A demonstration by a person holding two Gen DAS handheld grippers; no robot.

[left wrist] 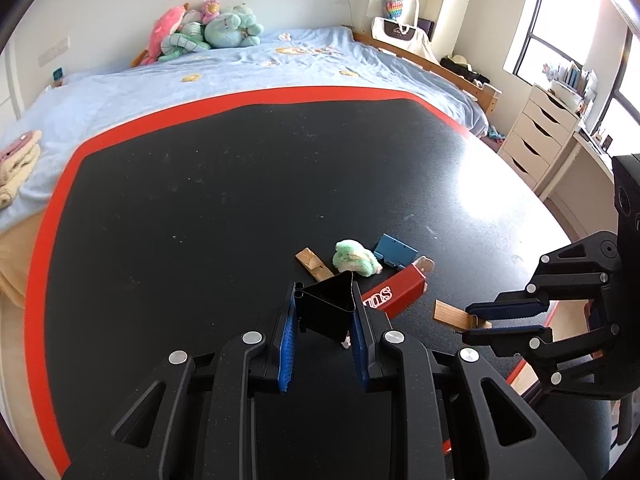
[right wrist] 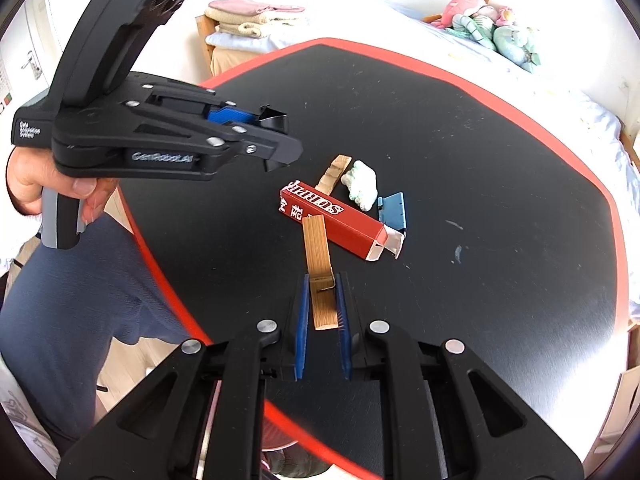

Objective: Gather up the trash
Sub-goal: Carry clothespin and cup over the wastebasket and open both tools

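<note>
My left gripper (left wrist: 325, 304) is shut on a black binder clip (left wrist: 326, 312), held just above the black table (left wrist: 180, 208). In the right wrist view that gripper (right wrist: 276, 140) hangs at the upper left with the clip (right wrist: 274, 117) at its tip. My right gripper (right wrist: 322, 296) is shut on a wooden clothespin (right wrist: 318, 264), whose far end points at a red carton (right wrist: 336, 220). In the left wrist view the right gripper (left wrist: 470, 322) grips the clothespin (left wrist: 452, 314) at the right. On the table lie the red carton (left wrist: 394, 296), a crumpled pale green wad (left wrist: 356, 258), a blue plastic piece (left wrist: 394, 252) and a second clothespin (left wrist: 314, 264).
The table has a red rim (left wrist: 44, 216) and stands against a bed with a blue sheet (left wrist: 240, 68) and plush toys (left wrist: 208, 28). White drawers (left wrist: 536, 136) stand by the window at the right. A hand (right wrist: 24, 184) and a blue-clad leg (right wrist: 80, 300) are left of the table.
</note>
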